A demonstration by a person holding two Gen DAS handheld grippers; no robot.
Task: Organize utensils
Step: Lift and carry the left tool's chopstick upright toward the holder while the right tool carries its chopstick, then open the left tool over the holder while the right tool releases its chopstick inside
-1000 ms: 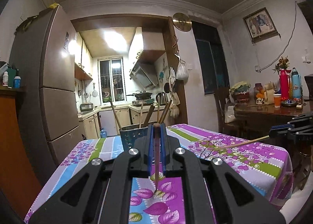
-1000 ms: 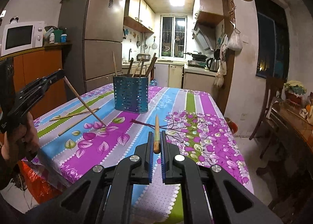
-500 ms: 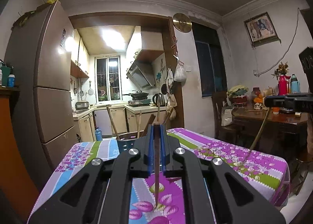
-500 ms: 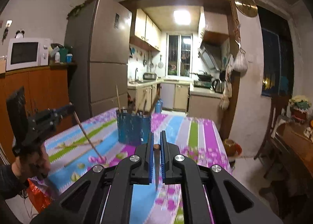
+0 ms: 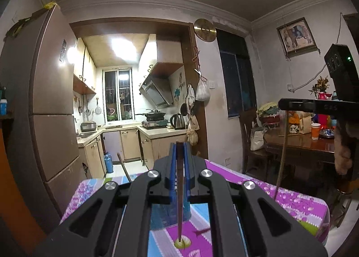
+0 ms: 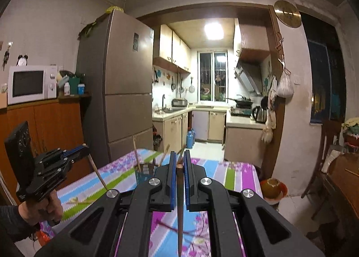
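Observation:
My left gripper (image 5: 179,147) is shut on a brown wooden chopstick (image 5: 180,201) that hangs tip-down over the table. It also shows in the right wrist view (image 6: 86,149), its chopstick (image 6: 97,173) slanting down. My right gripper (image 6: 179,158) is shut on another chopstick (image 6: 180,212), also tip-down; it shows in the left wrist view (image 5: 282,104) with its chopstick (image 5: 281,156). The blue perforated utensil holder (image 6: 144,173) with several chopsticks stands mid-table, mostly hidden behind the left gripper (image 5: 170,214). Both grippers are raised above the table.
The table has a floral purple, blue and green striped cloth (image 6: 208,167). Loose chopsticks (image 6: 78,201) lie on its left side. A fridge (image 6: 125,91) and an orange cabinet with a microwave (image 6: 29,84) stand to the left, a dark wooden table (image 5: 300,142) and chair to the right.
Both grippers have risen and tilted up, lifting their chopsticks from slanted to nearly vertical. The holder has dropped low in both views.

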